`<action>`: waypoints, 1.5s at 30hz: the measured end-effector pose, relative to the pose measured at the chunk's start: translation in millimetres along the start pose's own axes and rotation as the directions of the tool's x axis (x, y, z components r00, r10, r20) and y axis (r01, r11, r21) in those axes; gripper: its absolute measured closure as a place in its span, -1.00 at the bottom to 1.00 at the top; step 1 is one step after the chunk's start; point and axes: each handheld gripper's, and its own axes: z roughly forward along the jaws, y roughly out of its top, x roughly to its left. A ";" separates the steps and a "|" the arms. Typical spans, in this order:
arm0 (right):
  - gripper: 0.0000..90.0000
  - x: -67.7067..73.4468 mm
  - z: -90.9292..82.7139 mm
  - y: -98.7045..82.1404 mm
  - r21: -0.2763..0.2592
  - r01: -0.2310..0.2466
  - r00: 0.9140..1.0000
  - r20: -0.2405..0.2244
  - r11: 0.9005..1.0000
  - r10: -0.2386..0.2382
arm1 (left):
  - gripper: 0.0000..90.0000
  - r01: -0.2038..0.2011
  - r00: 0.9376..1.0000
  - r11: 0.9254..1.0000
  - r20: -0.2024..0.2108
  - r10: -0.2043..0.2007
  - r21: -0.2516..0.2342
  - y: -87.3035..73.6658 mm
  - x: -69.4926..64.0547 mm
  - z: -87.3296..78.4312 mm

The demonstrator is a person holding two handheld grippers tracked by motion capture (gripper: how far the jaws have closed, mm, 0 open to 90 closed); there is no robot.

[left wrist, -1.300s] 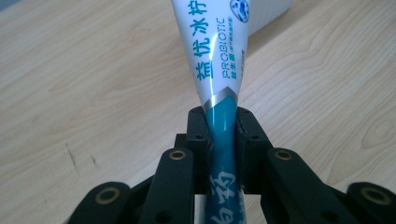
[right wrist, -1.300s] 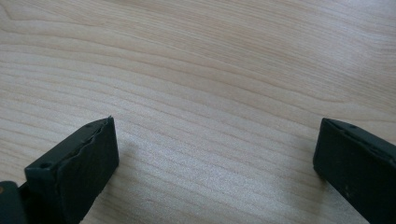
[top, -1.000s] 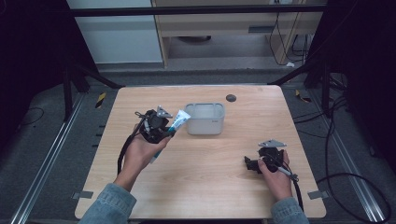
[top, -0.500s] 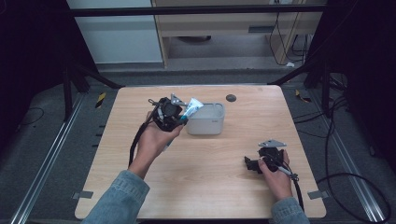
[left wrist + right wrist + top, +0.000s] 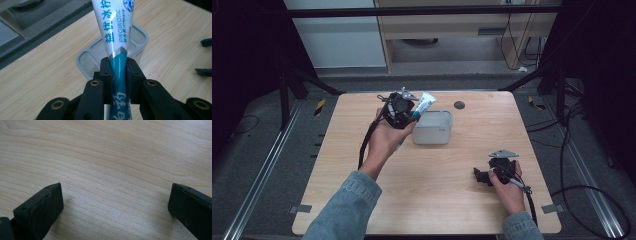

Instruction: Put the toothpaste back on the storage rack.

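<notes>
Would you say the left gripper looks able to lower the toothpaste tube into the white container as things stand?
Probably yes: the left gripper grips the toothpaste tube right above the open-topped white container, with nothing between.

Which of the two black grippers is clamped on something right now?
The left gripper, shut on the white and teal toothpaste tube; the right gripper rests open on the wooden table.

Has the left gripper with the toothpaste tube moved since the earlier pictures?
Yes. The left gripper, shut on the toothpaste tube, moved away from the person, from beside the grey box toward its far left corner.
</notes>
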 end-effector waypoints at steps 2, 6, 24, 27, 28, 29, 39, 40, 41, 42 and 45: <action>-0.99 0.0 0.0 0.0 0.000 0.000 1.000 -0.001 1.000 0.000 | 0.73 0.002 1.000 1.000 0.003 -0.002 -0.001 1.1 0.3 1.3; -0.99 0.0 0.0 0.0 0.000 -0.001 1.000 0.000 1.000 0.001 | 0.73 0.014 1.000 1.000 0.015 -0.013 -0.023 7.3 2.5 8.6; -0.99 -0.3 -0.3 0.4 0.001 -0.004 1.000 -0.016 1.000 0.004 | 0.73 -0.007 1.000 0.997 -0.004 0.007 -0.081 36.3 -0.9 23.0; -0.99 -0.3 -0.3 0.4 0.000 -0.004 1.000 -0.016 1.000 0.004 | 0.73 0.000 1.000 0.997 -0.015 -0.001 -0.071 41.4 -2.3 25.3; -0.99 -0.3 -0.3 0.4 0.001 -0.004 1.000 -0.016 1.000 0.004 | 0.73 -0.003 1.000 0.997 -0.020 0.001 -0.071 42.7 -3.4 26.3; -0.99 -0.3 -0.2 0.4 0.000 -0.004 1.000 -0.016 1.000 0.004 | 0.73 -0.006 1.000 0.997 -0.022 0.005 -0.074 43.8 -4.0 27.1; -0.99 -0.3 -0.5 0.5 0.002 -0.004 1.000 -0.016 1.000 0.004 | 0.72 -0.003 1.000 0.991 0.007 0.004 -0.131 50.8 -7.6 30.8; -0.99 -0.2 -0.5 0.5 0.003 -0.004 1.000 -0.016 1.000 0.004 | 0.72 0.003 1.000 0.990 0.008 -0.002 -0.141 51.4 -7.5 31.0; -0.99 -0.2 -0.5 0.5 0.003 -0.004 1.000 -0.016 1.000 0.004 | 0.72 0.003 1.000 0.990 0.008 -0.002 -0.141 51.4 -7.5 31.0; -0.99 -0.3 -0.5 0.5 0.003 -0.004 1.000 -0.016 1.000 0.004 | 0.72 0.006 1.000 0.989 0.013 -0.004 -0.150 52.1 -6.6 31.0; -0.99 -0.2 -0.5 0.4 0.002 -0.004 1.000 -0.015 1.000 0.004 | 0.72 0.006 1.000 0.988 0.014 -0.004 -0.151 53.0 -4.7 31.8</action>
